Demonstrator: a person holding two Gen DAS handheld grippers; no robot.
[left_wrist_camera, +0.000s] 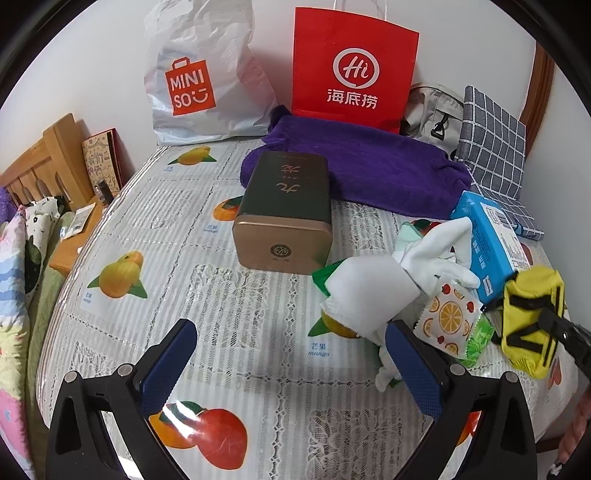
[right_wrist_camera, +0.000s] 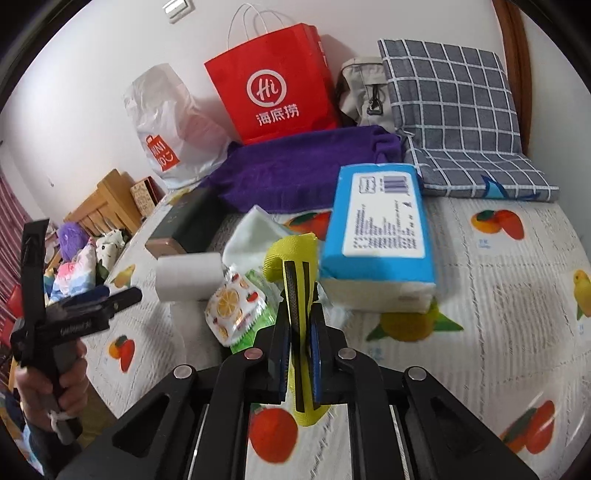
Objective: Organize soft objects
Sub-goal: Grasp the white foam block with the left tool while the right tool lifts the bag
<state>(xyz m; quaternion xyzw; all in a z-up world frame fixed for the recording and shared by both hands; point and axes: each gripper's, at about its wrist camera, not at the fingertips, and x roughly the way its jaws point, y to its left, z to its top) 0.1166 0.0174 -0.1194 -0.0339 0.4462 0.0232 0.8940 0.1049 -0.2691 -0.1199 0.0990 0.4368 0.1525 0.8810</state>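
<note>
Two grippers: right gripper (right_wrist_camera: 300, 295) clamps yellow pouch (right_wrist_camera: 295, 258); left gripper (left_wrist_camera: 291, 354) spread wide

Looking like a bedroom in a home, used as a makeshift work spot. Showing a wooden headboard (left_wrist_camera: 44, 158) at the left with patterned bedding (left_wrist_camera: 16, 280) and a purple plush toy (right_wrist_camera: 72, 238) heaped beside it. Serving as the work surface: a table under a lace-pattern plastic cover printed with fruit (left_wrist_camera: 147, 236), pushed against a plain white wall (right_wrist_camera: 92, 55) bearing a light switch (right_wrist_camera: 180, 9). Leaning on that wall: a white Miniso shopping bag (left_wrist_camera: 199, 74) and a red paper carrier bag (left_wrist_camera: 354, 66). Lying near them: a purple towel (left_wrist_camera: 369, 173), a grey checked cushion (right_wrist_camera: 450, 103), a beige fabric bag (right_wrist_camera: 360, 88). Curving up at the far right: a wooden frame (left_wrist_camera: 541, 88).
</note>
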